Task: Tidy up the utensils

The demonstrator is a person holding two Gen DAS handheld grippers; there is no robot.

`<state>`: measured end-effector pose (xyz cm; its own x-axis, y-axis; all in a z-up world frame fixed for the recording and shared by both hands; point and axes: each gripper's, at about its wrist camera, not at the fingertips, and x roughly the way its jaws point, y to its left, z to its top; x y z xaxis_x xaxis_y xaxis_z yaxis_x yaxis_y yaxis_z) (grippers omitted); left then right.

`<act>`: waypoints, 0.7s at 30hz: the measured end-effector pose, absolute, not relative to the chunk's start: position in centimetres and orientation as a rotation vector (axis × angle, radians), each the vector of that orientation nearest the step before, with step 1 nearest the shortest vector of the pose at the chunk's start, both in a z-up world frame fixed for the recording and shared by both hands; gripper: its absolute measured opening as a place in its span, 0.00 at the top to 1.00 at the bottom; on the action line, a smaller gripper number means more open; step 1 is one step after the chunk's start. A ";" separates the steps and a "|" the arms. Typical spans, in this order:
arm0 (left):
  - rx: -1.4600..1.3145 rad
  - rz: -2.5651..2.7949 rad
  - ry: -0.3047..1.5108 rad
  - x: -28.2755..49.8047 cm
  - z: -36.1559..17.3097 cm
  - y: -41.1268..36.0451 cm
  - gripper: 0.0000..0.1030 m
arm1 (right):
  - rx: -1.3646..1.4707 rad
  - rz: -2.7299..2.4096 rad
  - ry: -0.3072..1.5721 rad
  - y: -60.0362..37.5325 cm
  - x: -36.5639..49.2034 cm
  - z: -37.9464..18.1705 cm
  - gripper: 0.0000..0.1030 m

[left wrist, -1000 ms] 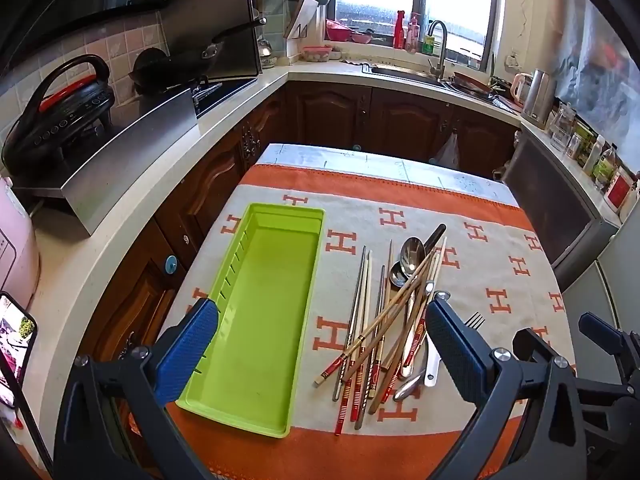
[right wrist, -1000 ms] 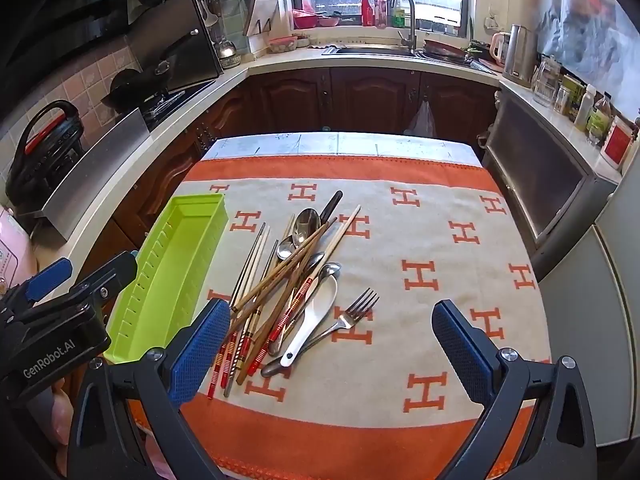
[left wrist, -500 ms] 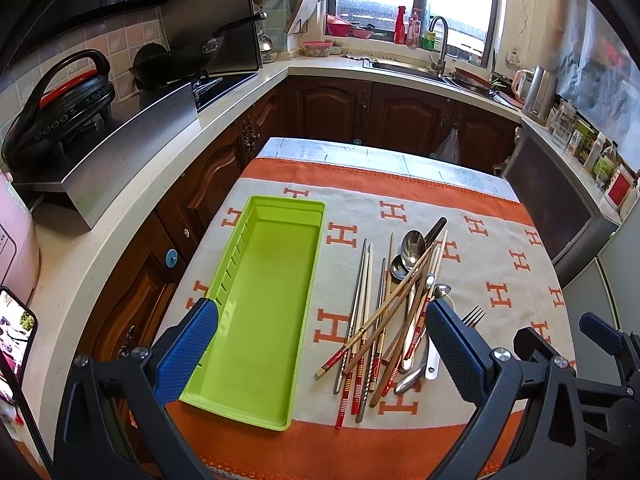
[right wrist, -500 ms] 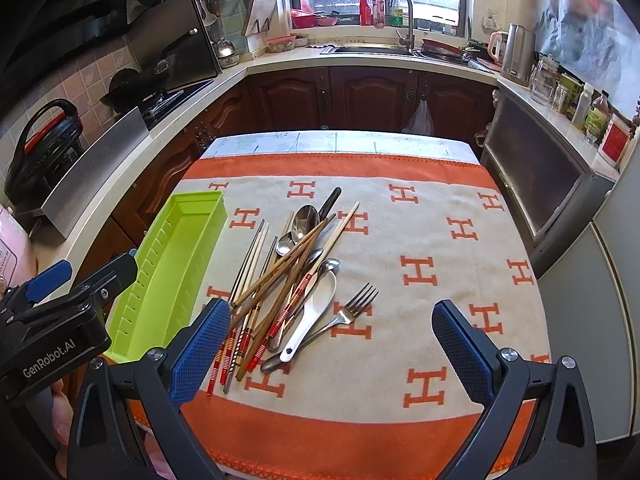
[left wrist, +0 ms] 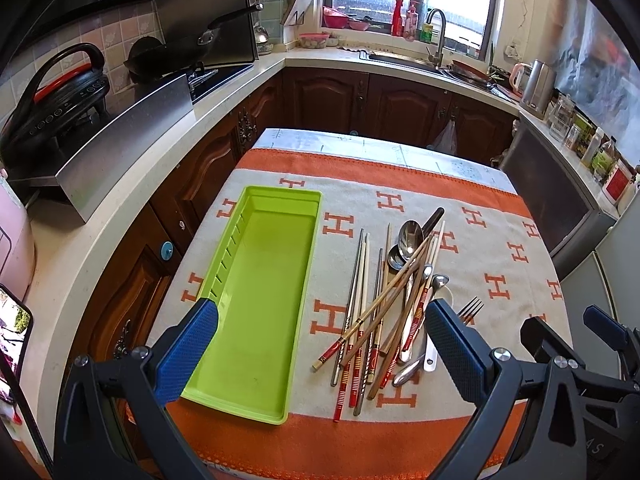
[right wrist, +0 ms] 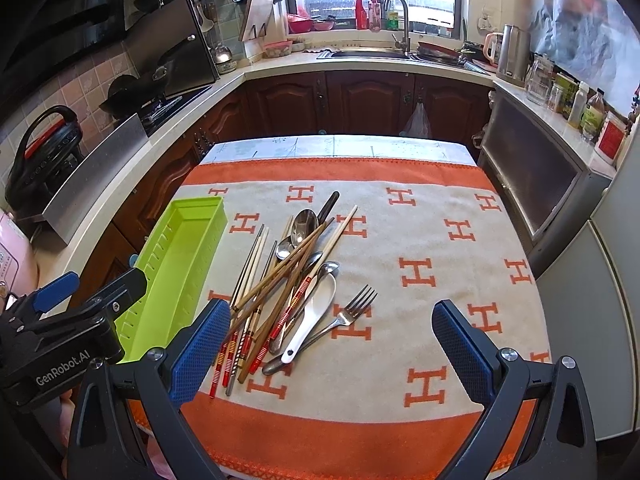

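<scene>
Green plastic tray (left wrist: 256,300) lies empty at centre-left of the left wrist view, on the orange-and-cream cloth (left wrist: 500,248); the left gripper (left wrist: 320,354) hangs above its near end, jaws spread wide and holding nothing; the heap of chopsticks, spoons and a fork (right wrist: 288,280) lies just right of the tray, at mid-frame in the right wrist view; the right gripper (right wrist: 332,348) is likewise released, its left pad (right wrist: 198,354) over the chopstick tips.
</scene>
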<state>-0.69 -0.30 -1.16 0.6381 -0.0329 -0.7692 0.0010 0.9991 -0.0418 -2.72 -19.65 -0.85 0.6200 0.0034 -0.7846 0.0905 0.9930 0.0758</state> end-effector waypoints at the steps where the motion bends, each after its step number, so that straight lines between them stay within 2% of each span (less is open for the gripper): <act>1: -0.039 -0.019 0.879 -0.6 -1.2 -0.3 0.01 | 0.112 -0.049 0.902 -19.7 -2.7 -0.9 0.01; 21: -0.035 -0.020 0.876 -1.0 -1.1 -0.5 0.01 | 0.144 -0.067 0.897 -20.5 -3.3 -1.0 0.01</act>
